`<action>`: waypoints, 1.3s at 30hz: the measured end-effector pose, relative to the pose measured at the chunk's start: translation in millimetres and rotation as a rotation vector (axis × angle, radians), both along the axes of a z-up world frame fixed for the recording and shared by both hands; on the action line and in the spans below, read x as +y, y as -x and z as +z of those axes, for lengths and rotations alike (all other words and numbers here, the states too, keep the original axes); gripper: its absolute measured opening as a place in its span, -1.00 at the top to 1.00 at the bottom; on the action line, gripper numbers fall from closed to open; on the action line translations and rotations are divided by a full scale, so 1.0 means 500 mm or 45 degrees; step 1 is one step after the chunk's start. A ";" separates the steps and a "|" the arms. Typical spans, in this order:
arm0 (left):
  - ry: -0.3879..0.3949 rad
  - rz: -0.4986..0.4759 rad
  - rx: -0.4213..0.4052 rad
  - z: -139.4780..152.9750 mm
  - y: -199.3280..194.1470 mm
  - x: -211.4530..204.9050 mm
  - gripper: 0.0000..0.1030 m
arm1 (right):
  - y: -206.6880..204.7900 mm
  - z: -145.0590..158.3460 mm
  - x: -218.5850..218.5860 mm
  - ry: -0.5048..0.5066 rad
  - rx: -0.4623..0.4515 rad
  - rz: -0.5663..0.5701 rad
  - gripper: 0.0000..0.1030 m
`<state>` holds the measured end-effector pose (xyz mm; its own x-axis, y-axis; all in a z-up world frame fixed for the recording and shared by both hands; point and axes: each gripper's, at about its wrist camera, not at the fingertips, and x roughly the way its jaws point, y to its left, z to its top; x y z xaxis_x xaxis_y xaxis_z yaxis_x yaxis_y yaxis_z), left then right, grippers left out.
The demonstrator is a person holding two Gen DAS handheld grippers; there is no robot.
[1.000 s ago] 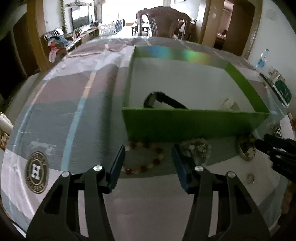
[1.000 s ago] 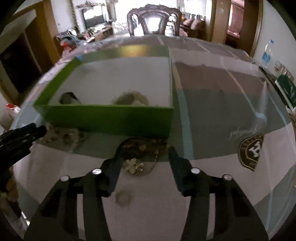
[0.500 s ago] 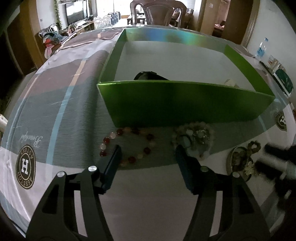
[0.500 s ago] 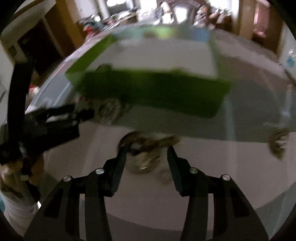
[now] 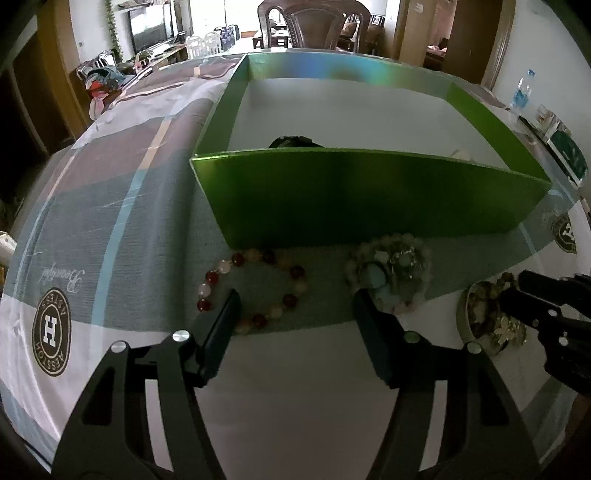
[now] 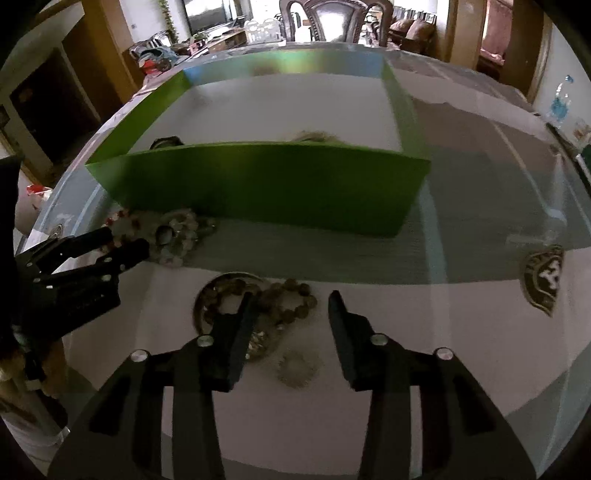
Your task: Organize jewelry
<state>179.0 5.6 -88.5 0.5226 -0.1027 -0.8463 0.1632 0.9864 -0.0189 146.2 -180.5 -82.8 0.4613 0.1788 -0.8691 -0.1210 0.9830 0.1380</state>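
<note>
A green box (image 5: 369,195) stands on the table; it also shows in the right wrist view (image 6: 266,184). A dark band (image 5: 291,141) and a pale piece (image 6: 314,136) lie inside it. In front of the box lie a red and pale bead bracelet (image 5: 251,288) and a pale bead cluster (image 5: 391,266). My left gripper (image 5: 295,306) is open and empty, just short of the bead bracelet. My right gripper (image 6: 291,306) is open over a brown bead bracelet (image 6: 291,299) and a metal bangle (image 6: 218,295). A small round pale piece (image 6: 297,367) lies between its fingers.
The table has a checked cloth with round logos (image 5: 51,332). A water bottle (image 5: 521,92) and small boxes (image 5: 565,155) stand at the far right. A carved chair (image 5: 314,26) stands behind the table. The other gripper (image 6: 92,254) reaches in from the left.
Both grippers have pulled back and risen a little from the jewelry. The right view has swung back to centre on the box. Both stay open.
</note>
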 end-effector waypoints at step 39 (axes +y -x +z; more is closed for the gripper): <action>0.011 0.063 0.023 0.008 0.019 0.061 0.07 | 0.002 0.035 -0.078 0.077 -0.029 -0.173 0.42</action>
